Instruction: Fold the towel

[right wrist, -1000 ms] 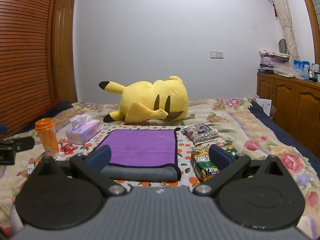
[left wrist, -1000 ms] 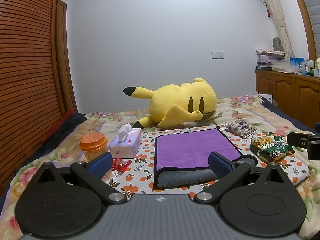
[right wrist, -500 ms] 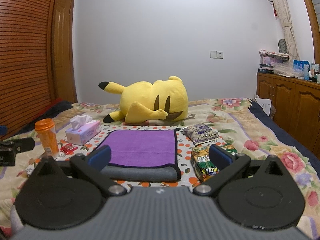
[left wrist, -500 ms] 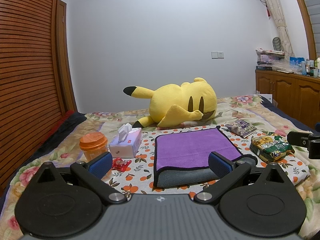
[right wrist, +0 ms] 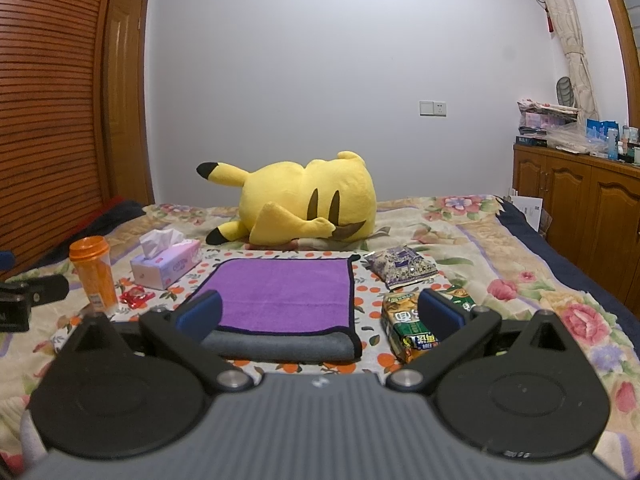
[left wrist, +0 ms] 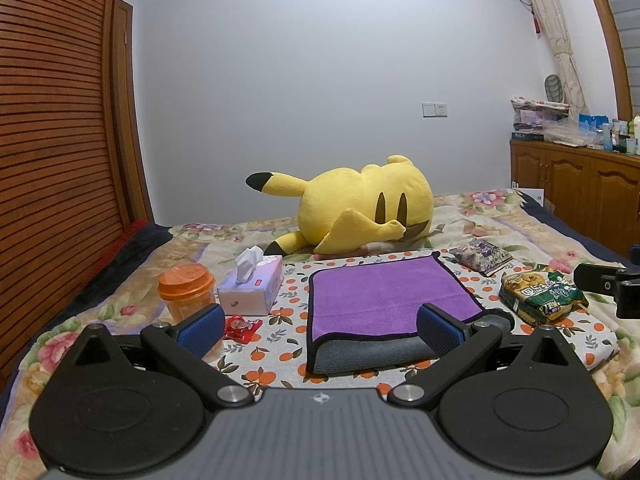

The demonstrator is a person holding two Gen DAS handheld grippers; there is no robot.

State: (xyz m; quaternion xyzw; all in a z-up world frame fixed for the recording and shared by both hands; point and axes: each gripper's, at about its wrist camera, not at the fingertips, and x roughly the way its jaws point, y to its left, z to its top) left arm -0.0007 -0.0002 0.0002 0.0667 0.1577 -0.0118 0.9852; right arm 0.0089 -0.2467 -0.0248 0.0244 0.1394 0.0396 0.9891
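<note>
A purple towel (left wrist: 384, 296) with a grey underside and black trim lies folded on an orange-dotted cloth on the bed; its grey fold faces me. It also shows in the right wrist view (right wrist: 284, 296). My left gripper (left wrist: 320, 330) is open and empty, just short of the towel's near edge. My right gripper (right wrist: 320, 316) is open and empty, also short of the near edge. The right gripper's side shows at the right edge of the left wrist view (left wrist: 612, 284), and the left gripper's at the left edge of the right wrist view (right wrist: 28, 300).
A yellow plush (left wrist: 360, 212) lies behind the towel. Left of it stand a tissue box (left wrist: 252, 288), an orange-lidded cup (left wrist: 186, 296) and a red wrapper (left wrist: 240, 326). Right of it lie a green snack bag (left wrist: 540, 294) and a purple packet (left wrist: 480, 254). A wooden cabinet (left wrist: 580, 192) stands far right.
</note>
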